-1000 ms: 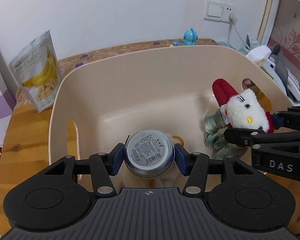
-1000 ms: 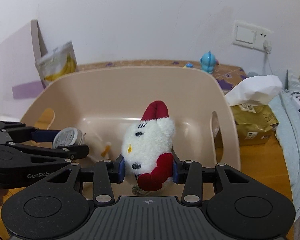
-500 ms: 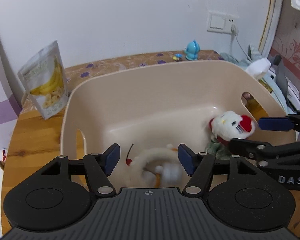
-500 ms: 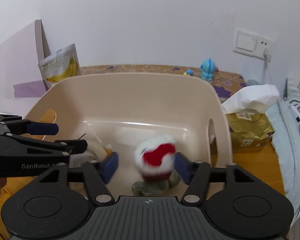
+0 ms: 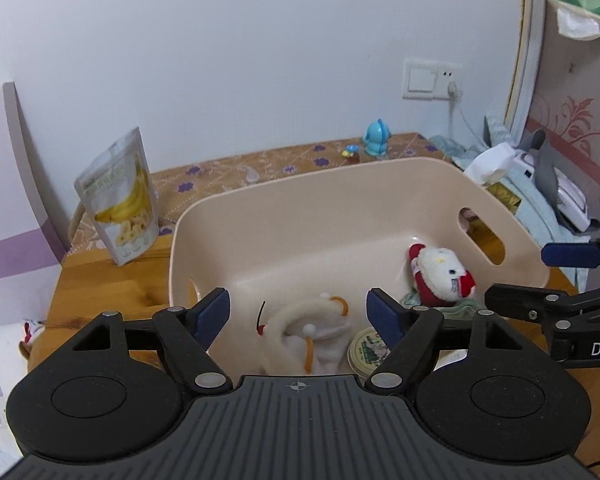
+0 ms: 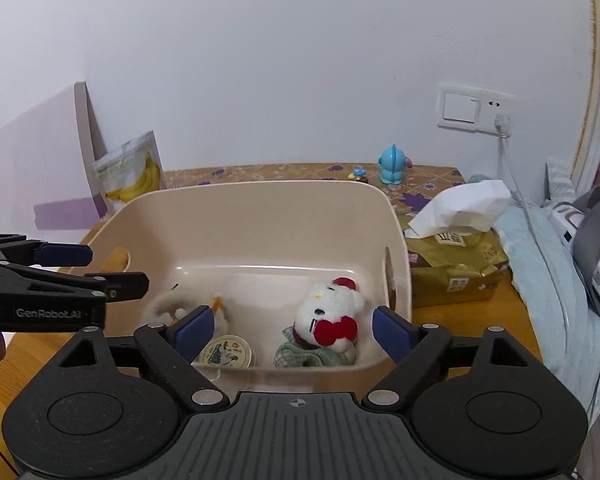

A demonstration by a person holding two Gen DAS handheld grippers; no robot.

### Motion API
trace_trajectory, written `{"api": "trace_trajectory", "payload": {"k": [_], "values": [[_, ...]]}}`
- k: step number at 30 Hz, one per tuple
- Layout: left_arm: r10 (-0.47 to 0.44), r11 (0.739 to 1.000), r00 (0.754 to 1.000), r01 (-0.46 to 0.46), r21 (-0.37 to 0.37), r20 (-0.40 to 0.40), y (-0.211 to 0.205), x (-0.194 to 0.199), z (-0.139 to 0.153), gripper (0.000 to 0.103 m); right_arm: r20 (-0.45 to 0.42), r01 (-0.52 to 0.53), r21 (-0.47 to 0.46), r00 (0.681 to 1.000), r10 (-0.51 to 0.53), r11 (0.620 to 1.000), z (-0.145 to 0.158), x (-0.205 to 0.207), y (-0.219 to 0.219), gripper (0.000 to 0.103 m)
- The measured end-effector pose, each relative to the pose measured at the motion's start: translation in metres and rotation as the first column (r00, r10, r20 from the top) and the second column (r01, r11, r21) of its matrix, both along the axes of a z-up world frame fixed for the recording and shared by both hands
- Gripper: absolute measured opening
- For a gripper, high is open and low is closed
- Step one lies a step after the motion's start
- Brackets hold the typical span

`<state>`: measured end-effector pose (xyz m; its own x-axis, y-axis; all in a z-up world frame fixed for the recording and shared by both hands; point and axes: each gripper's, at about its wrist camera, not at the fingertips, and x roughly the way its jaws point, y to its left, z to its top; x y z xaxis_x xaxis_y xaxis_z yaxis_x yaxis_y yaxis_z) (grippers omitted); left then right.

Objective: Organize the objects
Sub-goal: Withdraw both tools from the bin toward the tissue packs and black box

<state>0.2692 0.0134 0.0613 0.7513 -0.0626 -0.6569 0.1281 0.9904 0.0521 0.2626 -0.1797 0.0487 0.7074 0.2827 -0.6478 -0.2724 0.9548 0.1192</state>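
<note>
Bin [image 6: 256, 204] is set on the table [image 6: 476, 316], and inside it lie the cat plush [image 6: 326, 316] at the right, the round tin [image 6: 226, 352] near the front wall, lid up, and a white plush [image 5: 312, 328] at the left. Both drops are judged done, so the step in hand is the withdrawal. The left gripper [image 5: 298, 312] is held above the bin's front with its jaws wide and nothing between them; they have just been opening, and the tin has been let go. The right gripper [image 6: 292, 328] is likewise spread wide over the cat plush, its jaws having just been opening, with no pad pressed on anything. A clean retreat would be made by lifting both grippers straight up and back before any sideways swing, so that the bin's front rim and handle slot [image 6: 388, 276] are not caught. The jaws are best kept spread for the next pick. Loose things outside are seen: the banana pouch [image 5: 120, 196] and the blue figure [image 6: 392, 164] near the wall; whether these are to be binned cannot be told
</note>
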Motion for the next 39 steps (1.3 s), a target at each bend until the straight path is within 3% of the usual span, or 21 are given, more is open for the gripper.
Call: {"api": "trace_trajectory", "payload": {"k": [11, 19, 28, 39], "values": [[0.009, 1.0, 0.999, -0.009, -0.022, 0.033, 0.004, -0.049, 0.009, 0.079, 0.035, 0.016, 0.006, 0.999, -0.016, 1.0, 0.004, -0.044, -0.021, 0.098], [0.005, 0.999, 1.0, -0.005, -0.044, 0.016, 0.007, -0.078, 0.0, 0.081, 0.019, -0.008, 0.0, 1.0, 0.008, 1.0, -0.006, -0.066, -0.026, 0.101], [0.008, 0.999, 0.999, -0.01, -0.043, -0.053, 0.016, -0.092, -0.026, 0.081, -0.003, -0.004, -0.024, 1.0, 0.004, 1.0, -0.016, -0.082, -0.032, 0.102], [0.027, 0.997, 0.989, -0.036, -0.064, -0.144, 0.019, -0.108, -0.06, 0.081, -0.104, 0.009, 0.001, 0.995, -0.009, 1.0, -0.055, -0.092, -0.041, 0.103]]}}
